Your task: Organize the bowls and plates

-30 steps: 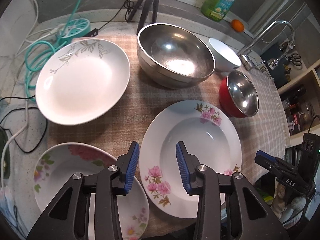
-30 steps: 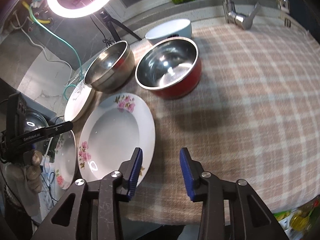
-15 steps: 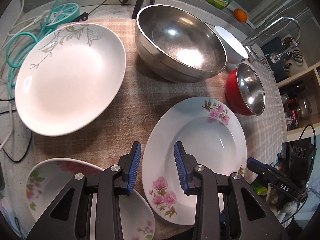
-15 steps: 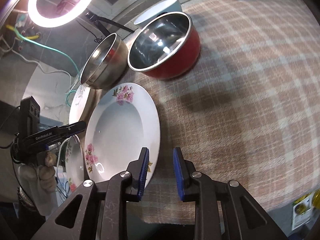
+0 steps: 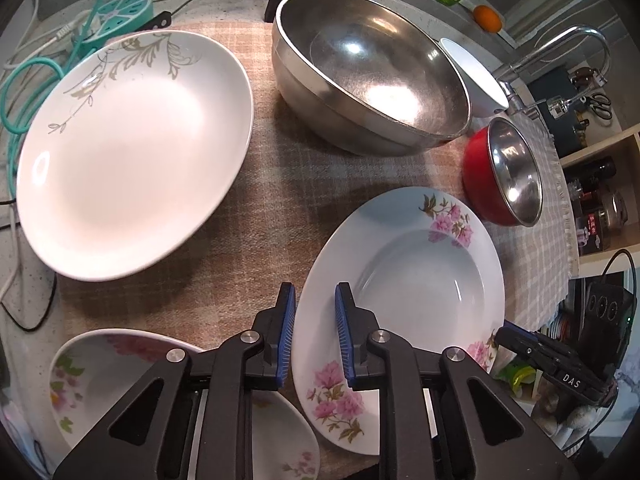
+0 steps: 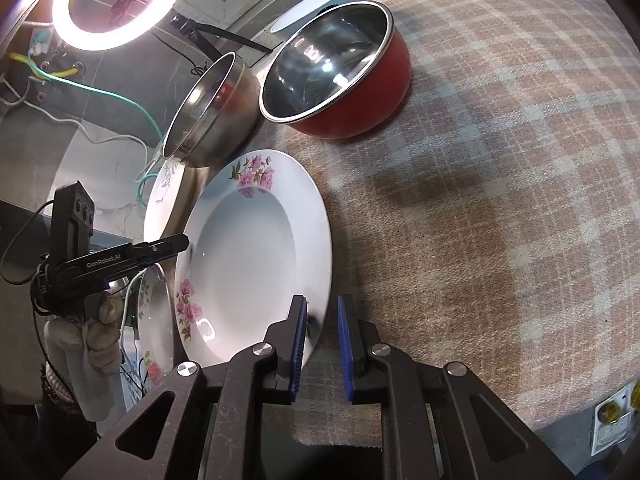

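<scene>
Pink-flowered plate (image 5: 420,280) (image 6: 248,256): flat on the checked cloth (image 6: 480,200) covering the surface, at the near edge, between my two tools.

Left gripper (image 5: 315,336) (image 6: 182,242): pointing steeply down at the plate's left rim. Rim runs between the blue pads, one pad outside it and one over the inner slope. Jaws have just been closing and now stand narrow. Cannot tell whether the pads are pressing on the china yet.

Right gripper (image 6: 322,340) (image 5: 504,334): same on the opposite rim. One pad over the plate and one over the cloth, with a sliver of cloth showing between the rim's edge and the outer pad. Jaws have just been closing here too; grip or mere straddle, cannot tell.

A gloved hand (image 6: 80,340) holds the left tool.

Around the plate:
- second flowered plate (image 5: 120,380), just beside it to the left, partly under my left fingers
- leaf-patterned plate (image 5: 128,152), further back on the left
- large steel bowl (image 5: 372,68), behind
- red bowl (image 5: 500,176) with a steel inside, near the plate's far rim, apart from it
- white bowl (image 5: 476,80), tucked behind the steel one

Beyond: faucet (image 5: 560,48), an orange (image 5: 486,16), lit ring light (image 6: 116,0).
</scene>
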The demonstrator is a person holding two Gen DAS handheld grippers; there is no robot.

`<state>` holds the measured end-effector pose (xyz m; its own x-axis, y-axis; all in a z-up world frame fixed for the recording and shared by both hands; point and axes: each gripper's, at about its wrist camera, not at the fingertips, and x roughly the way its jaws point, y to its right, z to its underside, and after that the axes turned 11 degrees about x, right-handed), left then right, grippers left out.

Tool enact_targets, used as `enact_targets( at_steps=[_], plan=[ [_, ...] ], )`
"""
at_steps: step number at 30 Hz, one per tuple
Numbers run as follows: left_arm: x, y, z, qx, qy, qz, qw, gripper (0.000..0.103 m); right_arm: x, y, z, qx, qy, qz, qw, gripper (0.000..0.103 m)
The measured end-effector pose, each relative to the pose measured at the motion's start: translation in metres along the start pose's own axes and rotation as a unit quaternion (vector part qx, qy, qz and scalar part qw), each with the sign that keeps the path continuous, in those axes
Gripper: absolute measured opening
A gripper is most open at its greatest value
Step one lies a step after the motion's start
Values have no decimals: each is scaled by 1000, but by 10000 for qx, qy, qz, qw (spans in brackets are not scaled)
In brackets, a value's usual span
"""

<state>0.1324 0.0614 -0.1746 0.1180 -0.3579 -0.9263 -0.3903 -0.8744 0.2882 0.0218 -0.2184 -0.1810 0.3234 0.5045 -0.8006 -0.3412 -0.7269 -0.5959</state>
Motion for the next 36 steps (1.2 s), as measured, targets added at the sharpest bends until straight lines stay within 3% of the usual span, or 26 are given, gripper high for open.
enact_targets(
  at_steps=[15, 36],
  plan=[
    [3, 1, -2, 33, -22, -29, 10000, 16, 6, -2, 0, -20, -171, -92, 9998, 12],
    [5, 12, 2, 59, -87, 136, 9999, 16, -5, 5, -6, 248, -67, 16, 9997, 11]
  ],
)
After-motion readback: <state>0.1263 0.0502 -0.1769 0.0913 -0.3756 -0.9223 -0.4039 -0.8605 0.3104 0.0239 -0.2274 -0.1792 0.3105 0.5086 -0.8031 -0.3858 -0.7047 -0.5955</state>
